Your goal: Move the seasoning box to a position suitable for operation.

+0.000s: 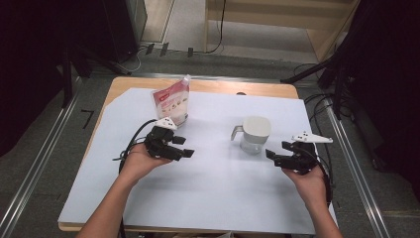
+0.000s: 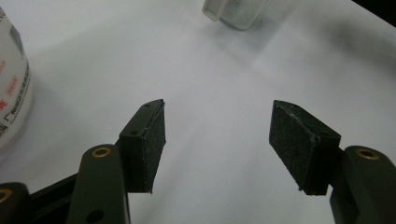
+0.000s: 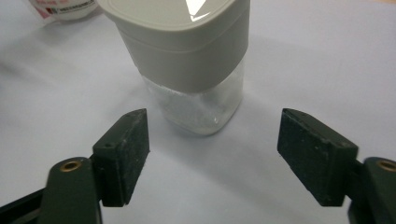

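Right tool [image 1: 275, 157] sat w/ jaws spread wide, nothing between the pads, pointed at the jar [image 1: 254, 134]. In the right gripper view the jar [image 3: 187, 60] stood upright just ahead of the gap, apart from both pads [image 3: 129, 154], no contact. Jar had a clear glass body, grey lid on top and a handle at its left side as seen from the high view. It stood on the white sheet [image 1: 208, 183] covering the desk [image 1: 267, 89], right of centre, near the right tool.

Left tool [image 1: 182, 148] was also released, jaws apart w/ only bare sheet between them in the left gripper view [image 2: 217, 149]. It was held over the sheet left of centre, aimed roughly toward the jar, which showed small at the top edge of that view [image 2: 238, 11]. Well apart from the jar.

Pouch [image 1: 172, 101], red and white w/ print, stood upright at the back left of the sheet, just behind the left tool. Its rounded white side showed at the left edge of the left gripper view [image 2: 11, 88]; a bit of it also sat at top left of the right gripper view [image 3: 60, 9]. Pouch and jar well apart.

Both hands came in from the bottom of the high view, left hand [image 1: 141, 161] and right hand [image 1: 309, 181], each w/ a black cable trailing.
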